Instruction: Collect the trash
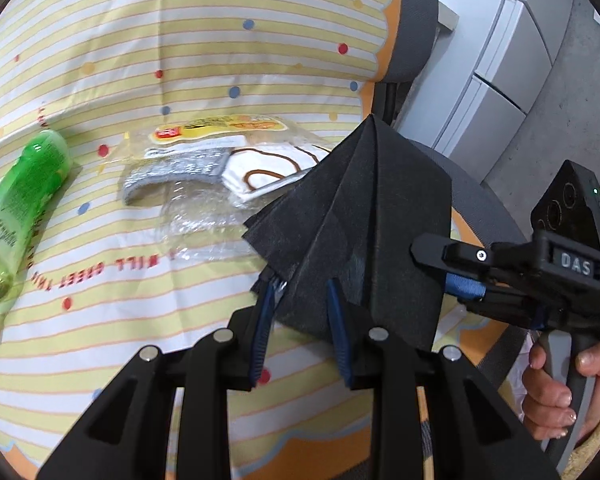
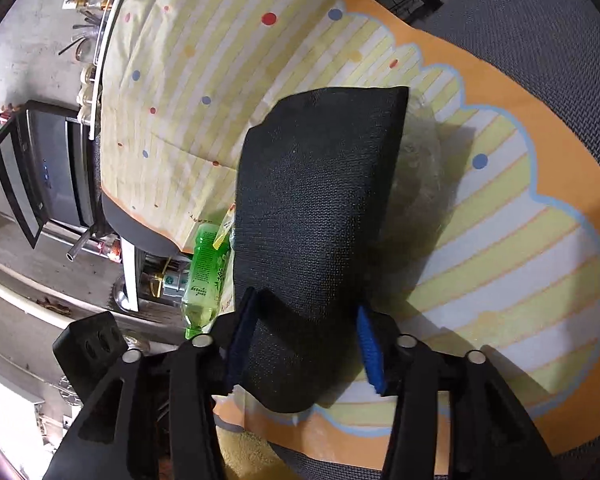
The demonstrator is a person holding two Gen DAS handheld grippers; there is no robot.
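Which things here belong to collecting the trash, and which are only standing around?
For the job: black bag in the left gripper; right gripper; green bottle; clear wrapper; snack packet.

Standing around: striped cloth; grey chair; white drawers.

Matt black woven bag [image 2: 316, 208]; glossy green plastic bottle [image 1: 24, 204]; crinkled clear plastic wrapper [image 1: 204, 220]; smooth printed cloth [image 1: 180, 60].

A lived-in home: a striped, dotted cloth [image 1: 204, 56] covers a grey mesh chair [image 2: 540, 40] ahead of the tool, white drawers [image 1: 512, 80] stand right, an oven [image 2: 48, 176] and bottle-filled shelf [image 2: 96, 40] left.
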